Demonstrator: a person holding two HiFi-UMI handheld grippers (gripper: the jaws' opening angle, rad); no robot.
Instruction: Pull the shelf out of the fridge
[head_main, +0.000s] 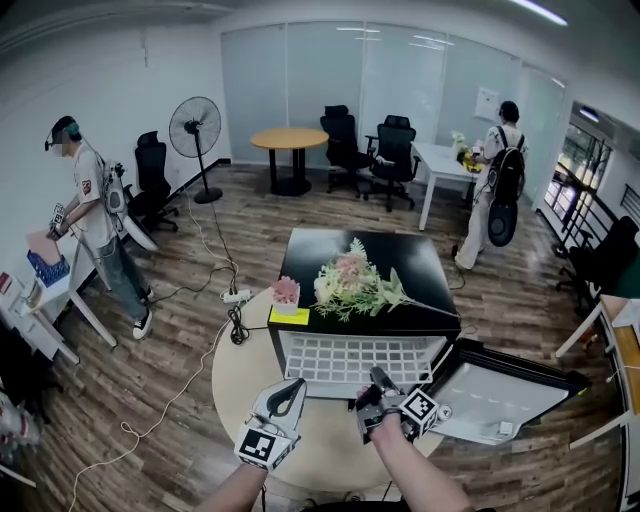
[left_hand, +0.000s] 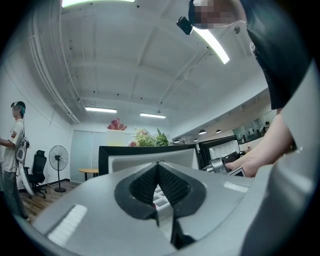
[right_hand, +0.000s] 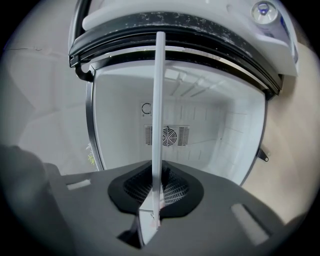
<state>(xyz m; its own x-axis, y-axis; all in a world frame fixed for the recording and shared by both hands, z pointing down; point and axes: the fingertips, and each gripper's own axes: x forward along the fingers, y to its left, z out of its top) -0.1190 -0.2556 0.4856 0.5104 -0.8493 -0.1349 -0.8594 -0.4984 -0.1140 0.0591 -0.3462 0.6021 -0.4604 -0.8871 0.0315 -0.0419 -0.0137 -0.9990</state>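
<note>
A small black fridge (head_main: 320, 250) stands on a round beige table (head_main: 245, 385), its door (head_main: 510, 395) swung open to the right. The white grid shelf (head_main: 360, 358) sticks out of the front, most of it drawn clear. My right gripper (head_main: 382, 388) is shut on the shelf's near edge. In the right gripper view the shelf (right_hand: 160, 100) runs edge-on between the pads (right_hand: 172, 187) toward the white fridge interior (right_hand: 210, 130). My left gripper (head_main: 290, 395) hangs just left of the shelf, shut and holding nothing. The left gripper (left_hand: 158, 164) points up at the fridge (left_hand: 145, 152).
Flowers (head_main: 355, 285) and a pink bloom in a yellow pot (head_main: 287, 297) lie on the fridge top. Cables and a power strip (head_main: 235, 297) trail over the wooden floor at left. One person (head_main: 95, 225) stands far left, another (head_main: 500, 180) at the back right.
</note>
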